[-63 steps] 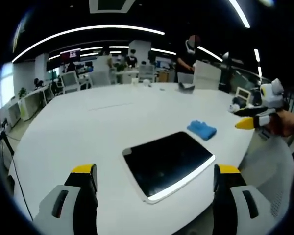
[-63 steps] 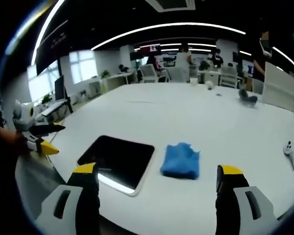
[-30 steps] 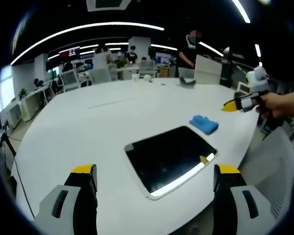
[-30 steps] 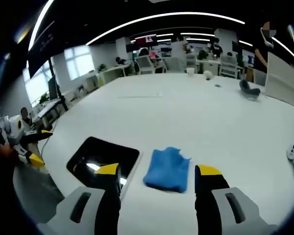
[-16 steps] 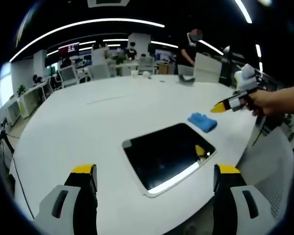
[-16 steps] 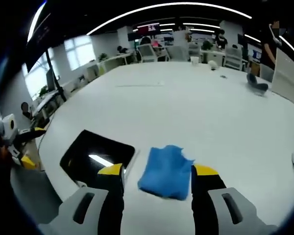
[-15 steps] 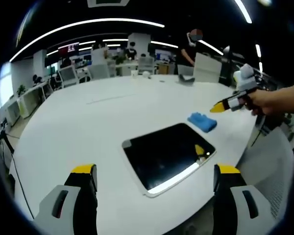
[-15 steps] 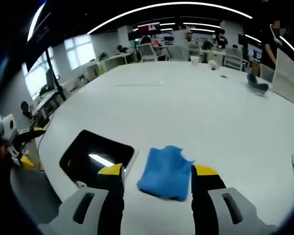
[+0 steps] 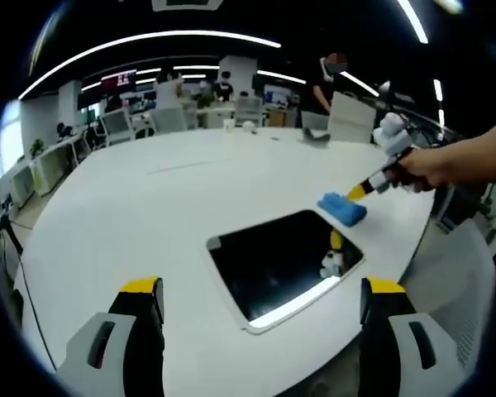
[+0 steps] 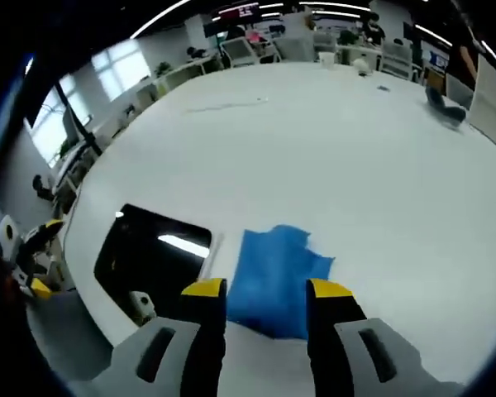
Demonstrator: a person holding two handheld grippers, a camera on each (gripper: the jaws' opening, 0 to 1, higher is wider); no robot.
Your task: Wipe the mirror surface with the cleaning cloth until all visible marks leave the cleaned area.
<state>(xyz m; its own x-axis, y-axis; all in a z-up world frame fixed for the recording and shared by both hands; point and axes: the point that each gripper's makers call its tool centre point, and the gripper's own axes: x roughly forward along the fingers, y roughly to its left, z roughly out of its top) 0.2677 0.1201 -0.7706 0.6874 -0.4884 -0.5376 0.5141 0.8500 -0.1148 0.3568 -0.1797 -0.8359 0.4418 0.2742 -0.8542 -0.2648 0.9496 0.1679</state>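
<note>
Blue cleaning cloth lies lengthwise between the right tongs, beside the mirror.

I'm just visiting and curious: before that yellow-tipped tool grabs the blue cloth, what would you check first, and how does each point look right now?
1. Cleaning cloth lies flat on the white table, free of other things: ok.
2. Right hand-held gripper lined up with the cloth, its yellow tips straddling the near edge: ok.
3. Jaws open enough to take the cloth: ok, a gap shows between them.
4. Cloth already gripped: not ok, the jaws have not closed on it.
5. Mirror in view beside the cloth, apart from it: ok.
6. Marks on the mirror: cannot tell; it shows only reflections of lights and the gripper.
7. Left hand-held gripper open, held back from the mirror: ok.
</note>
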